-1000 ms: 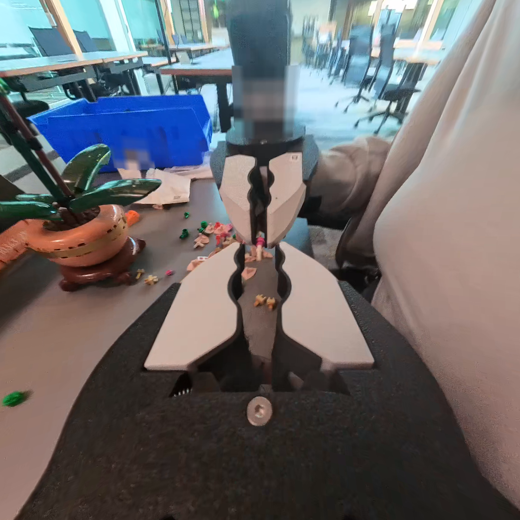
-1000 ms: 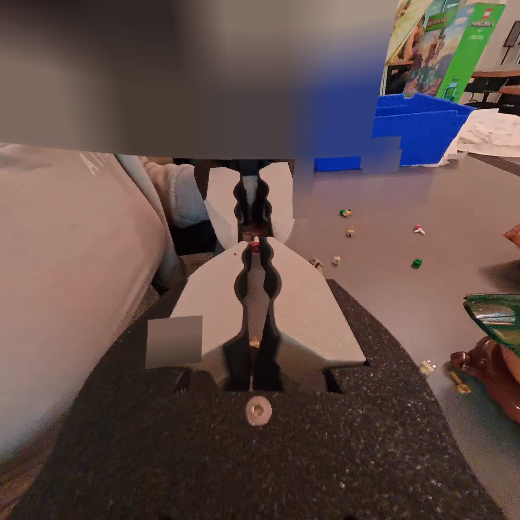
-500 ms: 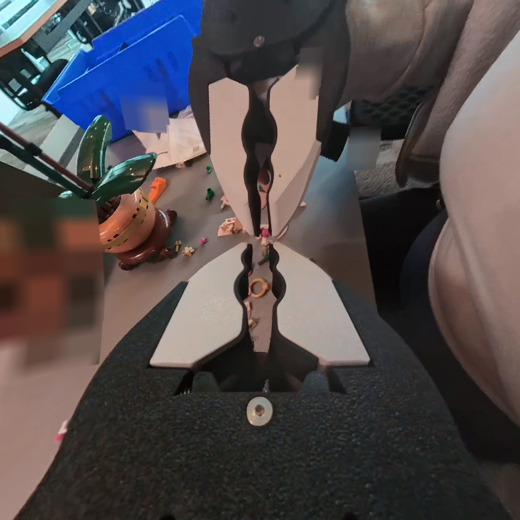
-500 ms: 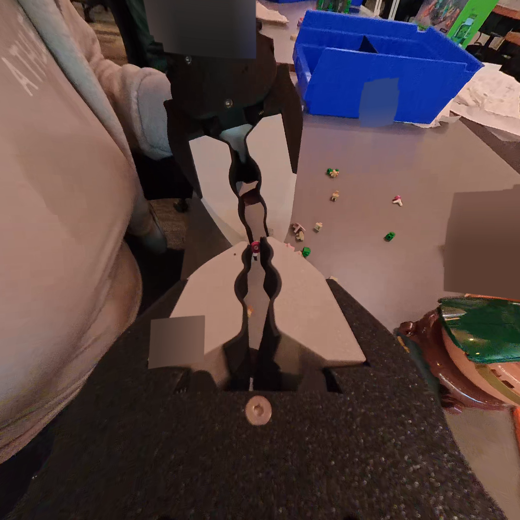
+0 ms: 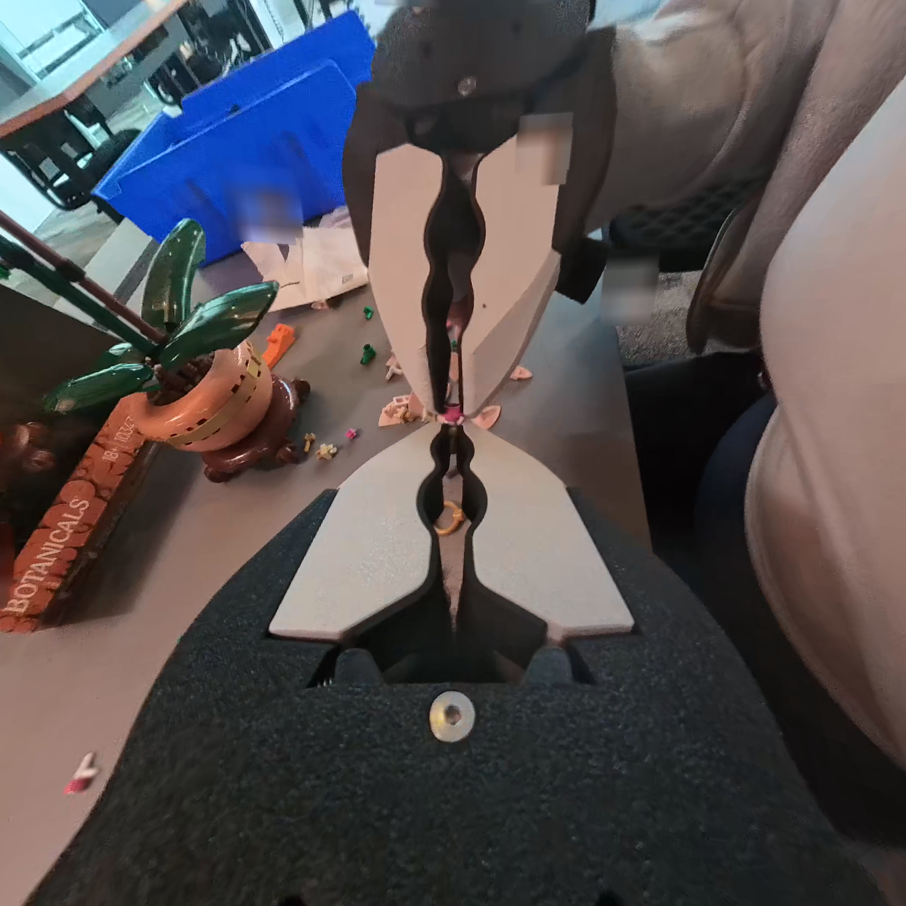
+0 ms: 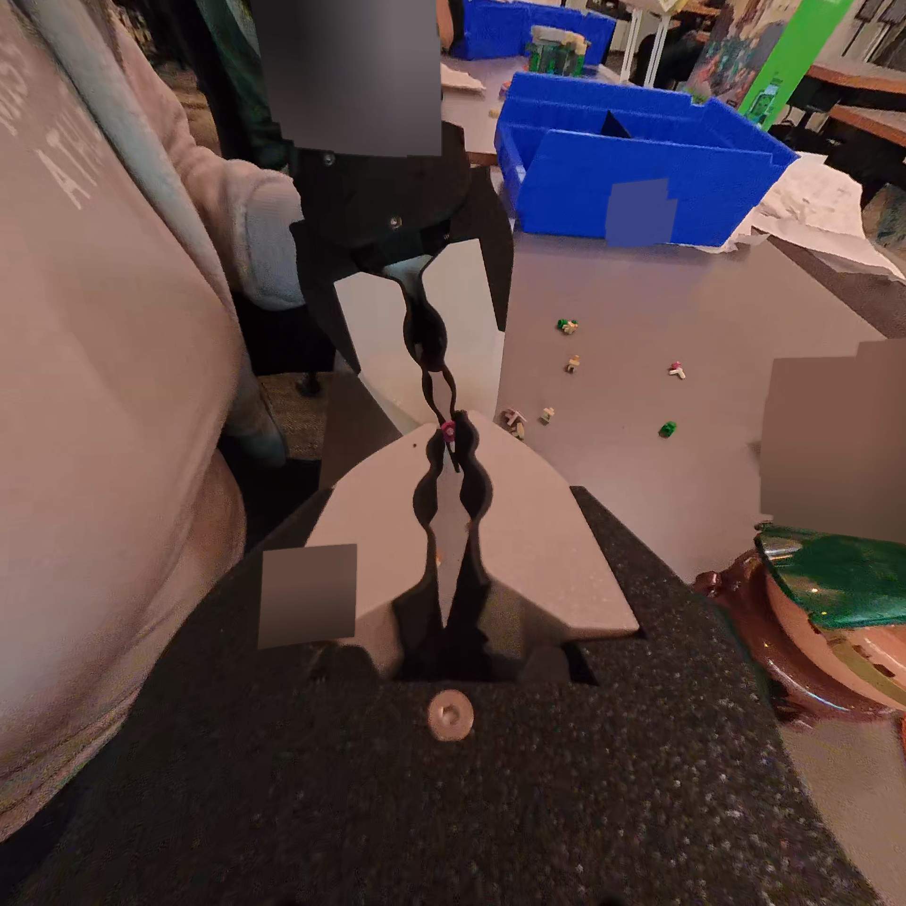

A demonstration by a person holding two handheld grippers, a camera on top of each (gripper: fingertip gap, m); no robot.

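Observation:
My left gripper and right gripper meet tip to tip above the grey table. A small pink piece with a thin dark stem sits where the tips meet. In the right wrist view the pink piece is pinched at my right gripper's tips, its stem pointing back between the fingers. The left gripper comes down from above there, with its fingers closed onto the same piece. In the left wrist view the right gripper hangs from above, also closed.
A brick-built potted plant with green leaves stands to the left, beside a brown box. A blue bin and paper lie behind. Loose small pieces dot the table, with a gold ring below my left fingers. A person's torso is close by.
My left gripper's fingers have closed from open to a narrow slit. Both grippers have tilted to look down at the table and stayed tip to tip on the pink piece.

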